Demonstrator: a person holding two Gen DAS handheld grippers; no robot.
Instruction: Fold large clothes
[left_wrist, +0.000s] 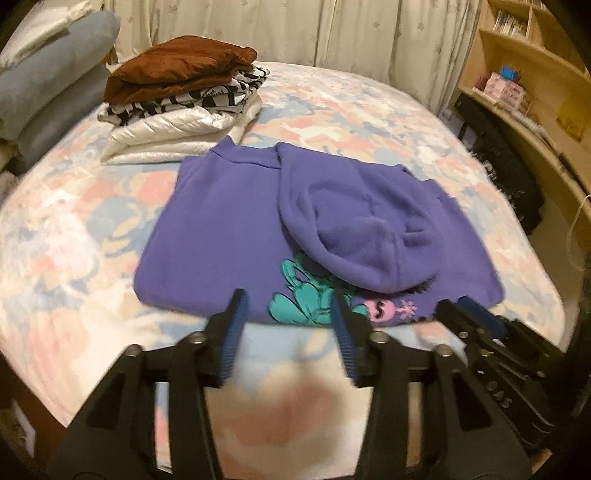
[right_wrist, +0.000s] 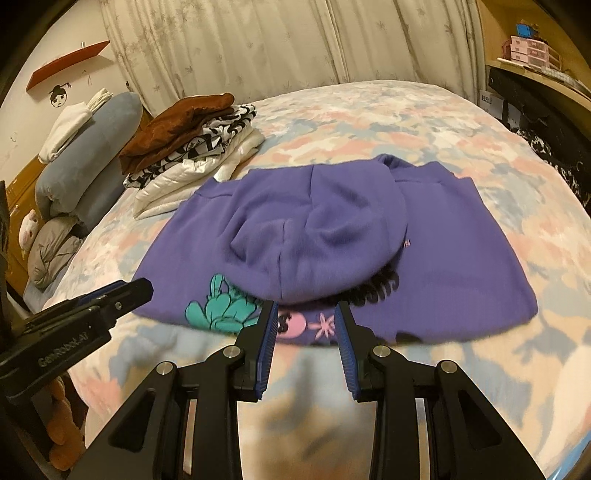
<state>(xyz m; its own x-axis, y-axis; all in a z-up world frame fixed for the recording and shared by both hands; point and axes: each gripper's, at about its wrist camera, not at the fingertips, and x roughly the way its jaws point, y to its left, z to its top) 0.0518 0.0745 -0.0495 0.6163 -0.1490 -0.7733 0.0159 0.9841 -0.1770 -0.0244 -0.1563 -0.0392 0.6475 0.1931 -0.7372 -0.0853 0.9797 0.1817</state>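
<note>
The purple hoodie (left_wrist: 229, 229) lies folded on the bed (left_wrist: 369, 110); left gripper (left_wrist: 288, 306) and right gripper (right_wrist: 306, 314) hang near it, jaws spread, holding nothing.

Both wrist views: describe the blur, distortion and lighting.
Left wrist view: warm dim indoor light, strong fisheye bending of the bed edge, dark corner vignette, and soft motion blur over the purple hoodie. Right wrist view: same warm cast and curvature, the hoodie print smeared, and a soft shadow on the bedspread between the right gripper fingers.
</note>
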